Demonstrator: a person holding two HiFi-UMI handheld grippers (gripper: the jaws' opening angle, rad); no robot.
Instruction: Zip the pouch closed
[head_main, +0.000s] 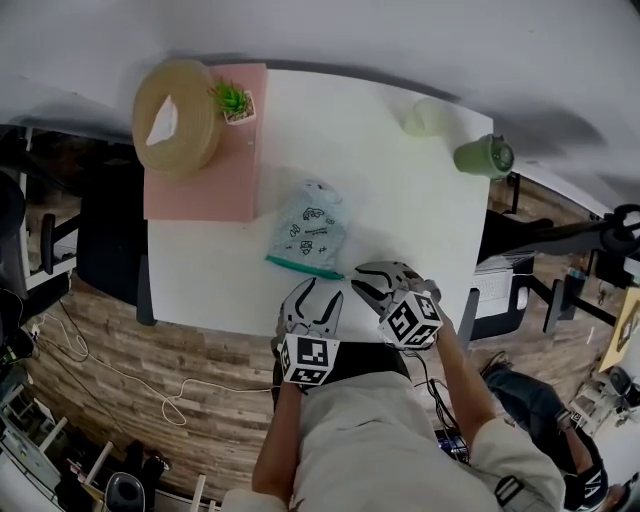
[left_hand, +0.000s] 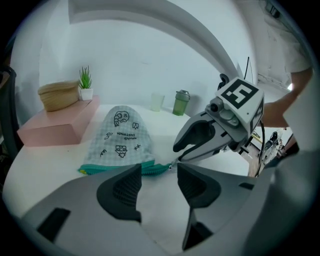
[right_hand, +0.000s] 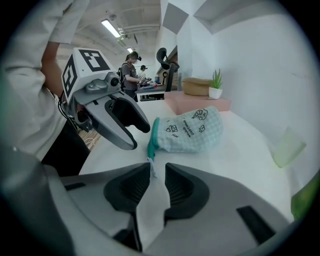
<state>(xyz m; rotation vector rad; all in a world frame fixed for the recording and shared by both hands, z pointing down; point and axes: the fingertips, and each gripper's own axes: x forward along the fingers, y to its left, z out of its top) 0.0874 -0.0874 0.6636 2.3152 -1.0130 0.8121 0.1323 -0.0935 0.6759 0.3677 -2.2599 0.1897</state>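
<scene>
A white worktop (head_main: 400, 190) stands against a pale wall. A pink block (head_main: 205, 170) on its left side carries a straw hat (head_main: 178, 115) and a small potted plant (head_main: 235, 100). At the far right corner are a pale cup (head_main: 425, 118) and a green tumbler (head_main: 485, 157).

The checked pouch (head_main: 312, 225) lies flat near the front edge, with its teal zipper (head_main: 303, 267) turned toward the person. The left tongs (head_main: 312, 305) hover just short of that edge. They are spread, with only bare worktop between them in the left gripper view. The right tongs (head_main: 362, 282) point at the zipper's right end. Their gap is narrow, and the small zipper pull (right_hand: 149, 162) sits right at their mouth, but the pads do not yet seem to press on it.

The step in hand looks like taking the pull. To do it well, the right tongs should close squarely on the tab, not the teal tape. The left tongs should pin the zipper edge behind the slider, so the soft pouch does not bunch or skid as it is drawn along.

The front edge is close, so a pull toward the person risks dragging the pouch off. The pink block is near the pouch's left side but apart from it. The right and far sides have open room, and the cups are well clear.
</scene>
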